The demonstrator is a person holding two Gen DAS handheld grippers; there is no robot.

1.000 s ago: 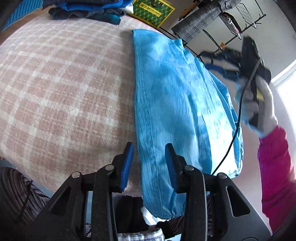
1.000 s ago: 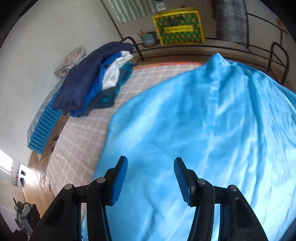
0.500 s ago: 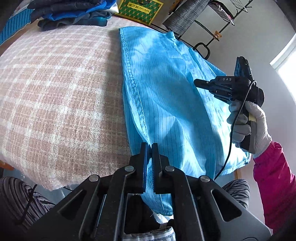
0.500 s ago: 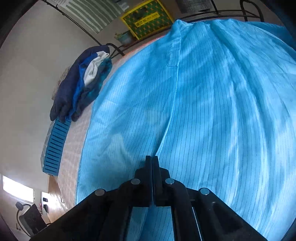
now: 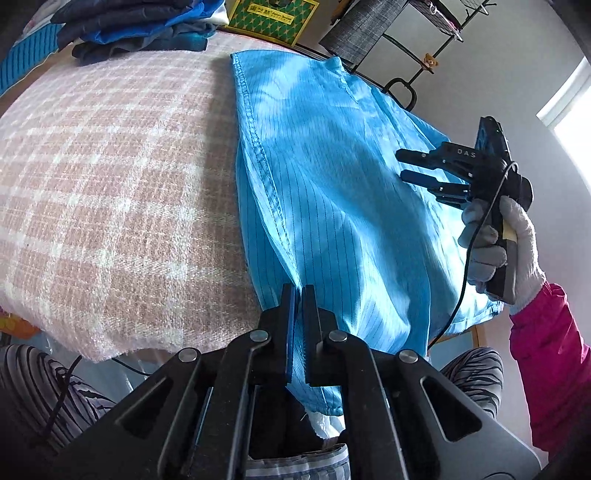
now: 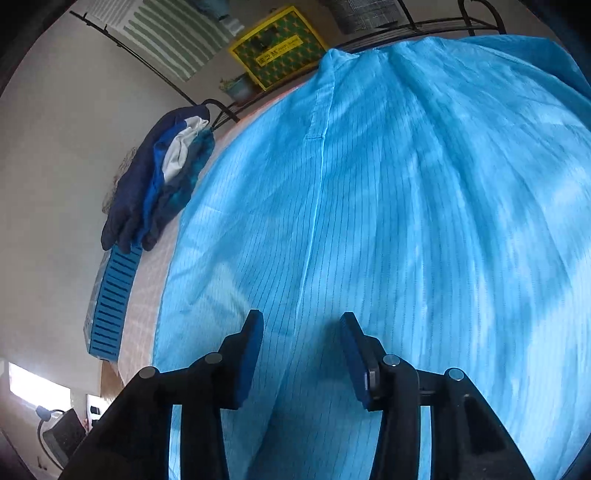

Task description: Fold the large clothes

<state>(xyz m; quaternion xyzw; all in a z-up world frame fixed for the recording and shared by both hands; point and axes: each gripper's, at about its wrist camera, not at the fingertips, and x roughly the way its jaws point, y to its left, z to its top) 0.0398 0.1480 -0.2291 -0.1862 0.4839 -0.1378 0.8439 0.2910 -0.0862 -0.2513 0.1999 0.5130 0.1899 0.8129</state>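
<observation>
A large light-blue pinstriped garment (image 5: pixel 332 192) lies on the pink checked blanket (image 5: pixel 110 177), its near end hanging over the bed's front edge. My left gripper (image 5: pixel 299 291) is shut on the garment's left hemmed edge at the near side. My right gripper (image 5: pixel 400 164) shows in the left wrist view, held by a white-gloved hand over the garment's right side, jaws apart. In the right wrist view the right gripper (image 6: pixel 302 325) is open just above the blue garment (image 6: pixel 406 221), holding nothing.
A pile of dark and blue clothes (image 5: pixel 140 26) lies at the far left of the bed and also shows in the right wrist view (image 6: pixel 162 173). A yellow-green box (image 5: pixel 273 14) and a black metal rack (image 5: pixel 402 44) stand behind the bed.
The right gripper, shut half a second ago, has opened over the garment. The left gripper closed on the garment's edge and stays shut on it.
</observation>
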